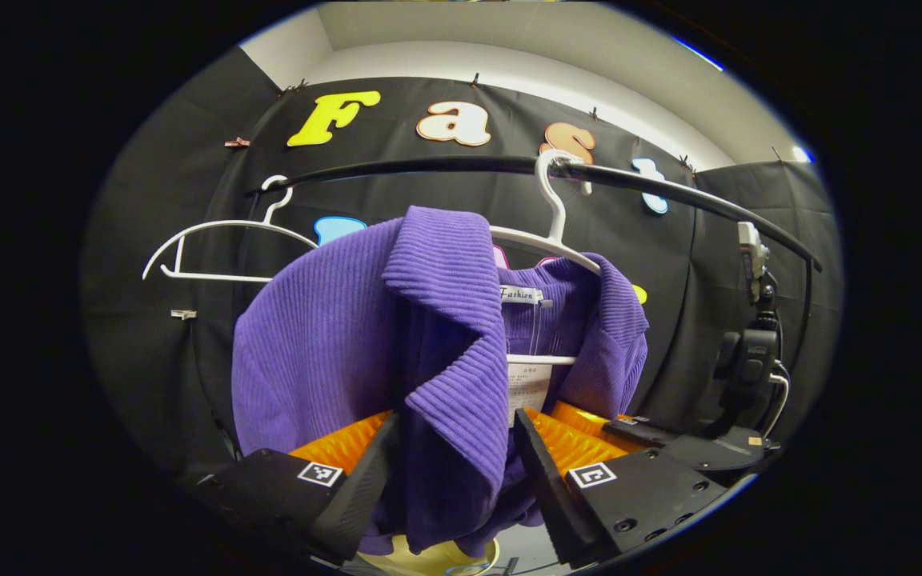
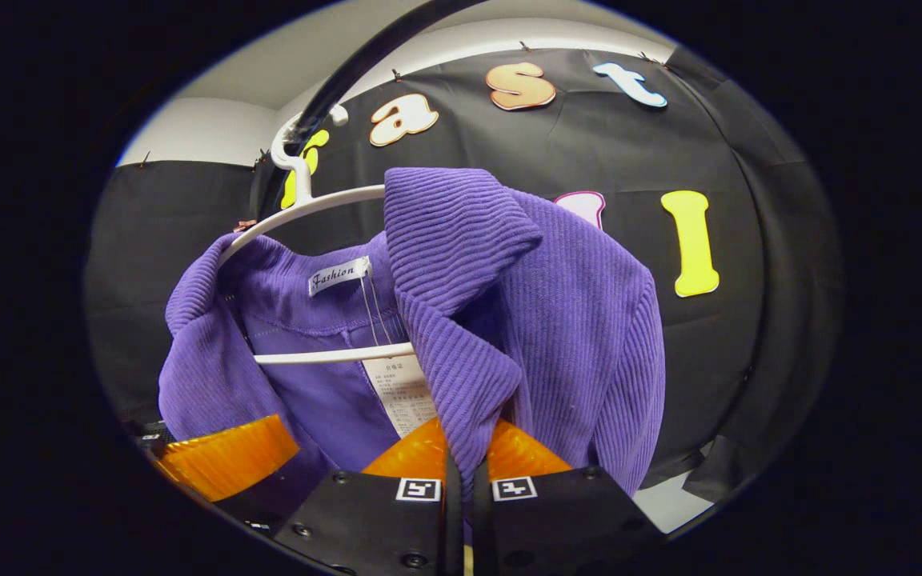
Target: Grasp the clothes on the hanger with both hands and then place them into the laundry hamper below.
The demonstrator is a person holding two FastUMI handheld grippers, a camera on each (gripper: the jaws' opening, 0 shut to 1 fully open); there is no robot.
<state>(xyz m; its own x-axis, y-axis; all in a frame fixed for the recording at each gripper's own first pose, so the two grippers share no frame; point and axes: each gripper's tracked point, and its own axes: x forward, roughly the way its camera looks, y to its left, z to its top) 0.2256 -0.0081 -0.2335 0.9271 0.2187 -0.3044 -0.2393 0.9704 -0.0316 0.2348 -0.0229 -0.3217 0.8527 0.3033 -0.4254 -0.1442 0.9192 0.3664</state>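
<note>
I'm pinching the purple cardigan's [image 2: 541, 320] soft, light lapel with the right gripper [image 2: 461, 460], jaws clamped; left gripper [image 1: 453, 448] is straddling the other lapel, jaws wide.

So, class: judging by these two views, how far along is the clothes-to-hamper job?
Done: the right tongs are shut on the purple garment's front edge. In hand: the left tongs straddle the other lapel, jaws still apart. Left: the garment still hangs on the white hanger from the black rail, so lifting off and lowering into the hamper remain.
</note>
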